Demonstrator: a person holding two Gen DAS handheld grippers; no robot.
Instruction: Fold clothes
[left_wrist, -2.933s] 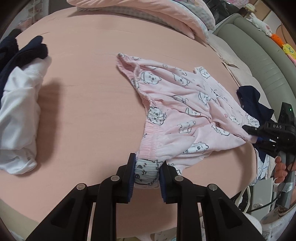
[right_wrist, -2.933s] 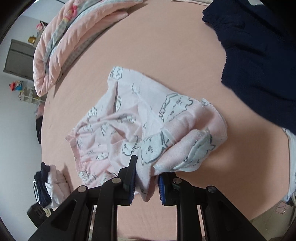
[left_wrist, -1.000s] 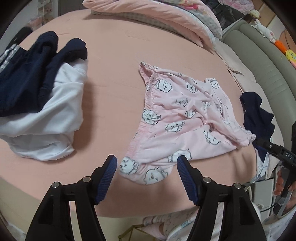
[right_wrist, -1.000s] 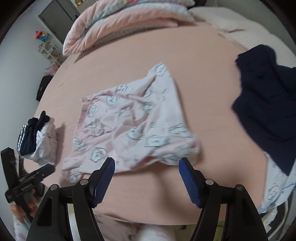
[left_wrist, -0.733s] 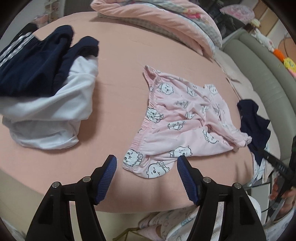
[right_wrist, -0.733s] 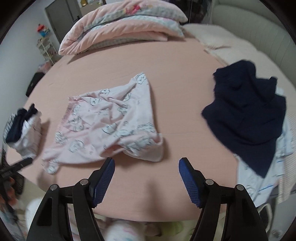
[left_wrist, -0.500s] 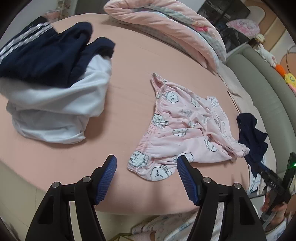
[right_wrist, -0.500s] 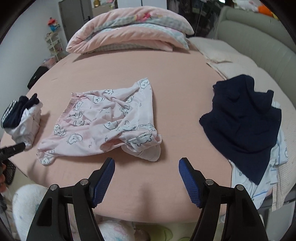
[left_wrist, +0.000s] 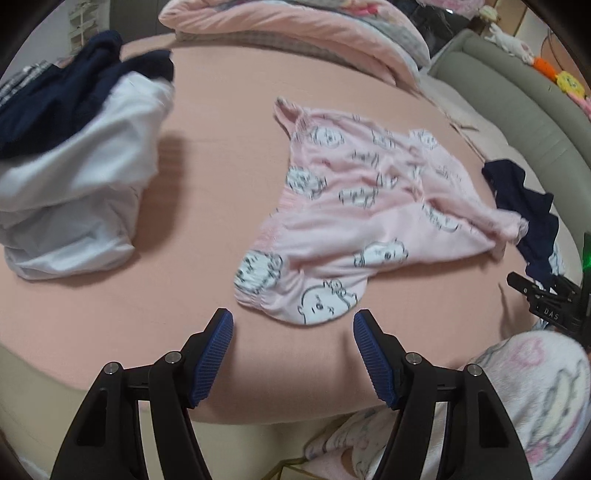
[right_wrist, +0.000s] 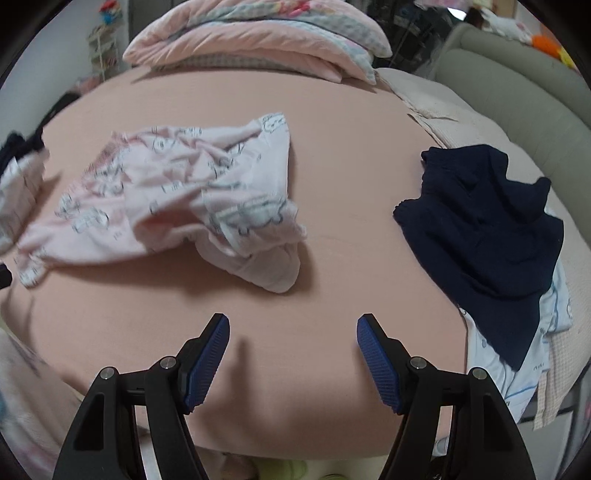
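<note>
Both grippers empty rn. My left gripper (left_wrist: 293, 321) has its jaws spread wide, nothing between the blue pads (left_wrist: 214, 354); it hangs over the near edge of the bed, just short of the pink printed shorts (left_wrist: 365, 214). Right gripper (right_wrist: 293, 325) same deal: jaws apart, only bare pink bedsheet (right_wrist: 332, 350) between them, shorts (right_wrist: 177, 199) a bit further off and toward the left of its view.

Shorts lie loose and rumpled mid-bed, not folded. Left cam shows the elastic waistband side nearest me, w/ the cartoon-animal print clear, and the legs trailing off to the right. Right cam sees the opposite end: a leg opening bunched and turned over itself, pale inside showing, nearest that gripper.

Only the left cam gives a good look at the pile on the far left: a white garment (left_wrist: 74, 206) w/ a navy garment (left_wrist: 62, 96) on top, well apart from the shorts. Right cam catches just a sliver of that at its left edge. Left cam also shows the other gripper's black body at the right edge, plus my patterned fleece sleeve (left_wrist: 528, 391).

Only the right cam shows the dark navy garment (right_wrist: 487, 229) spread out properly, lying on a light blue printed piece (right_wrist: 517, 373) at the bed's right edge; left cam gets just a corner of it. Folded pink quilt (right_wrist: 258, 37) at the far side in both. Both views slightly blurred.
</note>
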